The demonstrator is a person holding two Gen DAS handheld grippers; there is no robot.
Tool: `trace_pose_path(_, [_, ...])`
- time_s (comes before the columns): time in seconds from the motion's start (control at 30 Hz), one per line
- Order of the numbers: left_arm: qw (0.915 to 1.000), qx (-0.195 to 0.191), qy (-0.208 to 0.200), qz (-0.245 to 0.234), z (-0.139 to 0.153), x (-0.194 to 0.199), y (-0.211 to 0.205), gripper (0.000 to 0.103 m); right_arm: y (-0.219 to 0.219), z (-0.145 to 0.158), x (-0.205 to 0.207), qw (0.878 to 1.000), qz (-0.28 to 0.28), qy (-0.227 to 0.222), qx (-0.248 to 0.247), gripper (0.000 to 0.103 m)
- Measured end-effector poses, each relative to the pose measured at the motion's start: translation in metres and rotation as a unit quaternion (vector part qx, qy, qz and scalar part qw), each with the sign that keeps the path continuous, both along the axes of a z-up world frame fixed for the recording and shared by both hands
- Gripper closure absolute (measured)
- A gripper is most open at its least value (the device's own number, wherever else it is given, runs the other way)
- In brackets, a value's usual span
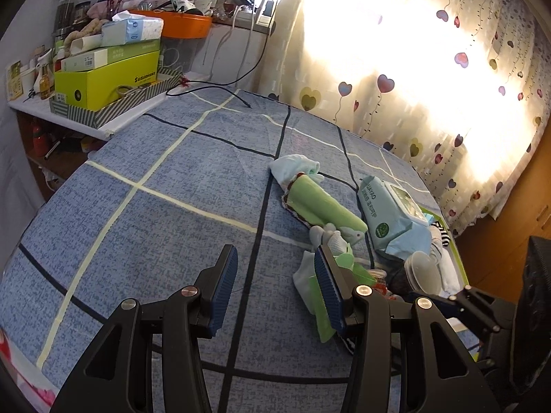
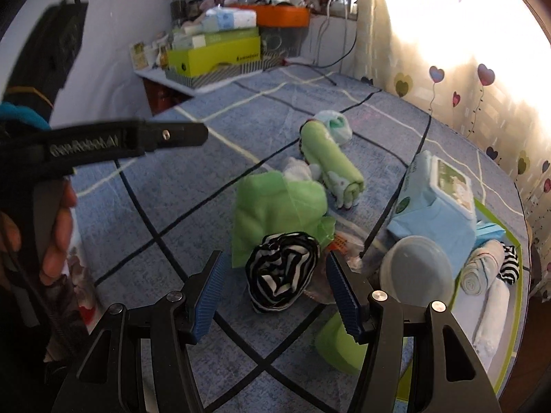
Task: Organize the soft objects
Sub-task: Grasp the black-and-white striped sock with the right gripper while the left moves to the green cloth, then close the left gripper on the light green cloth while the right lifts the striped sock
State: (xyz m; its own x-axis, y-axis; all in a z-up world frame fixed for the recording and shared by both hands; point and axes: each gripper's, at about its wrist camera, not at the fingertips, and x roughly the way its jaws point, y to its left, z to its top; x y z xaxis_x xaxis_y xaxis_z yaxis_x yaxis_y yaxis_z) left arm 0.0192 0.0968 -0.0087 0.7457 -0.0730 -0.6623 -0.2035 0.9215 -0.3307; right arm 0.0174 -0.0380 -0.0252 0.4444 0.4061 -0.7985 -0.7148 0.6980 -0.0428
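On the blue checked bedspread (image 1: 155, 227) lie several soft items. A rolled green towel (image 1: 323, 206) (image 2: 330, 158) sits beside a pale blue cloth bundle (image 1: 296, 167) (image 2: 335, 124). A loose green cloth (image 2: 275, 206) (image 1: 323, 313) lies nearer. A black-and-white striped roll (image 2: 280, 275) rests between the open fingers of my right gripper (image 2: 273, 287), untouched as far as I can see. My left gripper (image 1: 275, 287) is open over bare bedspread, left of the green cloth. Rolled white cloths (image 2: 482, 272) fill a green-rimmed tray (image 2: 516, 275).
A wet-wipes pack (image 1: 389, 213) (image 2: 437, 189) and a clear plastic lid (image 2: 416, 268) lie by the tray. A cluttered shelf with a yellow-green box (image 1: 106, 79) stands at the far left. A black cable (image 1: 224, 86) trails onto the bed. The curtain (image 1: 430, 69) hangs along the right.
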Motion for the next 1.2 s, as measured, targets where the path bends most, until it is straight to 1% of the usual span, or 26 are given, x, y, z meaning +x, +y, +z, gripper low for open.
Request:
trace_pose_path(0.23, [1.0,-0.009,0.002,0.003,-0.005,0.0,0.008,0.055,0.023,-0.033,0.007,0.998,0.005,0.017,-0.067,0.044])
trace_pose_path(0.27, [0.9999,-0.01,0.003,0.004,-0.006,0.001,0.009,0.055,0.025,-0.036,0.007,0.997,0.005,0.017,-0.074,0.045])
trace_pose_path(0.33, [0.9999,-0.012,0.004,0.005,-0.007,0.001,0.01,0.055,0.028,-0.041,0.008,0.996,0.005,0.014,-0.092,0.052])
trace_pose_path(0.4, [0.9999,-0.013,0.005,0.003,-0.009,0.002,0.011,0.055,0.03,-0.045,0.009,0.995,0.007,0.015,-0.103,0.066])
trace_pose_path(0.43, [0.9999,-0.014,0.005,0.001,-0.009,0.003,0.01,0.055,0.03,-0.048,0.009,0.994,0.007,0.01,-0.112,0.068])
trace_pose_path(0.47, [0.9999,-0.015,0.005,0.0,-0.01,0.003,0.01,0.055,0.03,-0.048,0.009,0.993,0.007,0.005,-0.117,0.074])
trace_pose_path(0.5, [0.9999,-0.016,0.006,-0.002,-0.011,0.003,0.01,0.055,0.029,-0.048,0.009,0.993,0.008,0.004,-0.115,0.085])
trace_pose_path(0.53, [0.9998,-0.016,0.006,-0.004,-0.011,0.004,0.009,0.055,0.028,-0.046,0.009,0.994,0.008,0.007,-0.108,0.089])
trace_pose_path(0.67, [0.9997,-0.018,0.008,-0.015,-0.014,0.006,0.006,0.055,0.02,-0.029,0.005,0.996,0.006,-0.01,-0.086,0.09])
trace_pose_path(0.83, [0.9987,-0.02,0.014,-0.045,-0.02,0.01,-0.007,0.055,0.006,0.001,-0.001,0.998,-0.003,-0.039,-0.047,0.09])
trace_pose_path(0.93, [0.9976,-0.018,0.016,-0.064,-0.025,0.014,-0.018,0.055,-0.002,0.014,0.0,0.998,-0.012,-0.05,-0.031,0.09])
trace_pose_path(1.07, [0.9957,-0.011,0.024,-0.089,-0.034,0.024,-0.035,0.055,-0.014,0.023,0.004,0.998,-0.025,-0.057,-0.022,0.09])
trace_pose_path(1.2, [0.9946,-0.006,0.029,-0.1,-0.041,0.033,-0.046,0.055,-0.024,0.025,0.009,0.998,-0.036,-0.058,-0.017,0.09])
